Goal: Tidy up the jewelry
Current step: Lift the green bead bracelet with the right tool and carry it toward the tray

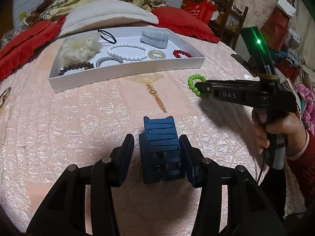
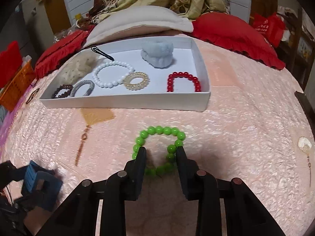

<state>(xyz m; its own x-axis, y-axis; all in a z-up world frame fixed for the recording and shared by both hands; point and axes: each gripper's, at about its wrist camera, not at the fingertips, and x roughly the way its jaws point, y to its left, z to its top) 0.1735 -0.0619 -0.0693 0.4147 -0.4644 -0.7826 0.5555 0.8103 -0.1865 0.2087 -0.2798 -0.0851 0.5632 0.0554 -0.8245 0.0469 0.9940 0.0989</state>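
A green bead bracelet [image 2: 159, 130] lies on the pink quilt in front of a white tray [image 2: 126, 100]. My right gripper [image 2: 161, 151] is open with its fingers straddling the bracelet; in the left wrist view the right gripper [image 1: 204, 87] reaches the bracelet [image 1: 192, 82] from the right. My left gripper [image 1: 157, 147] holds a blue hair claw clip [image 1: 160, 137] between its fingers, low over the quilt. The tray [image 1: 126, 76] holds a white bead bracelet [image 2: 110, 74], red bead bracelet [image 2: 183, 78], brown beads [image 2: 62, 90], coil ties and scrunchies.
Red pillows [image 2: 236, 37] and a white cushion [image 2: 141, 23] lie behind the tray. An orange basket [image 2: 15, 86] sits at the far left. A dark chair edge [image 2: 305, 106] is at the right. The pink quilt [image 1: 78, 122] spreads around the tray.
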